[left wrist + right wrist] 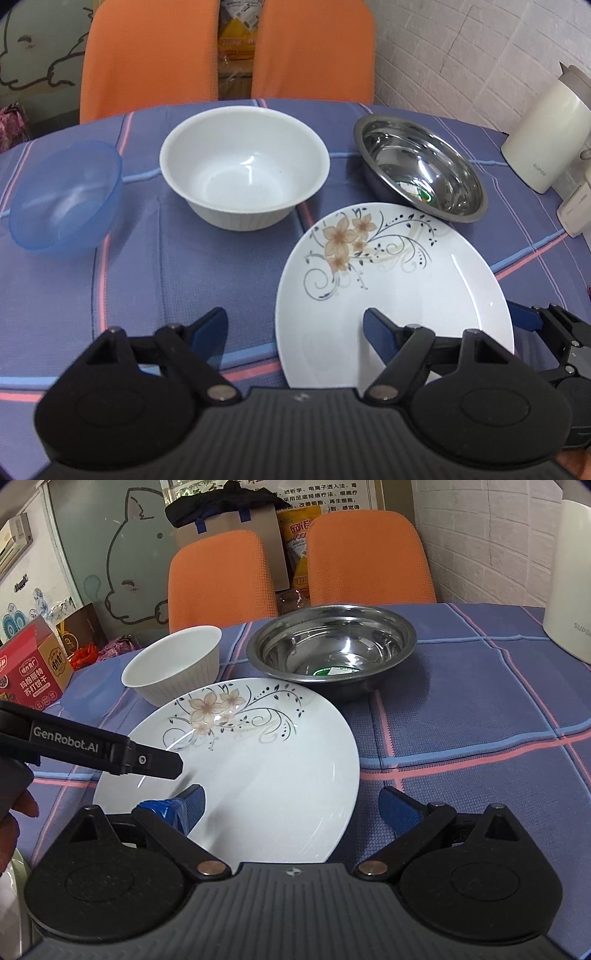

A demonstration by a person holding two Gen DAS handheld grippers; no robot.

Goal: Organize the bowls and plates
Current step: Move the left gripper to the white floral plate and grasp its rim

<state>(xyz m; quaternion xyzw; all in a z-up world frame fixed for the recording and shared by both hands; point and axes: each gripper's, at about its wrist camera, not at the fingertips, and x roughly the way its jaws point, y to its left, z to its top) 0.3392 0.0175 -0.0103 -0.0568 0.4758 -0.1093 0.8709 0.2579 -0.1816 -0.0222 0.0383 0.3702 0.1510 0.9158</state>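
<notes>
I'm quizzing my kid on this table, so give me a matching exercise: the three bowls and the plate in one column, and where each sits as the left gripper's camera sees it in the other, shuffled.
Things:
1. blue bowl
2. white bowl
3. steel bowl
4. plate

Places:
A. far right, beside the white jug
B. nearest, between the two grippers
C. far left
D. middle, far side

Pairs: 1-C, 2-D, 3-A, 4-B
</notes>
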